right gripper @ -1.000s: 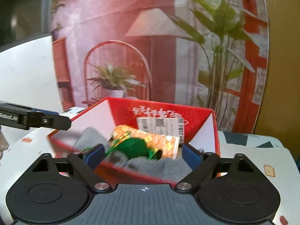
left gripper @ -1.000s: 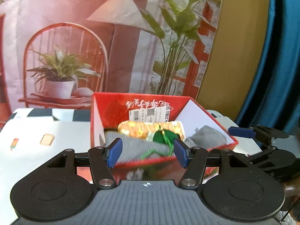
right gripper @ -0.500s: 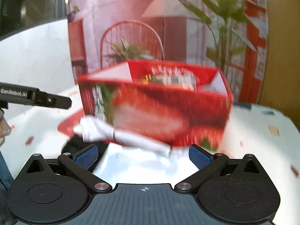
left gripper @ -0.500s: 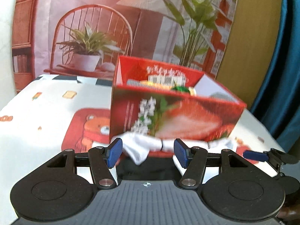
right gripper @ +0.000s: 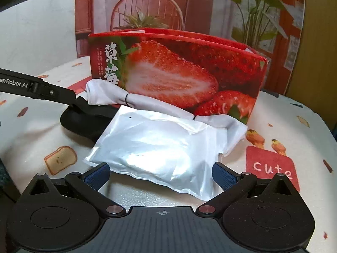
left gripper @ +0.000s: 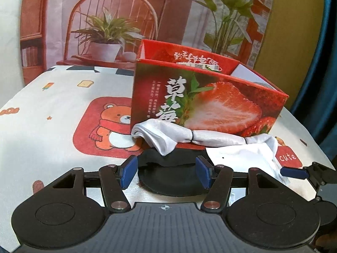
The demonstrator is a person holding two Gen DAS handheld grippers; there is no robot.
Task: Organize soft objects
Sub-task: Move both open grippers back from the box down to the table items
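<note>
A red strawberry box stands on the table, also in the right wrist view. A white tied cloth lies along its front. A black soft pad lies below it. A white plastic pouch lies in front of the box, its corner showing in the left wrist view. My left gripper is open, fingers on either side of the black pad. My right gripper is open, straddling the pouch's near edge.
The table has a white cloth with a bear print and a red "cute" patch. The right gripper's finger shows at the right of the left view. A printed backdrop with a chair and plants stands behind the box.
Both grippers dropped from above the box opening to table level in front of it. The box's contents are out of sight now; the cloth, pad and pouch came into view.
</note>
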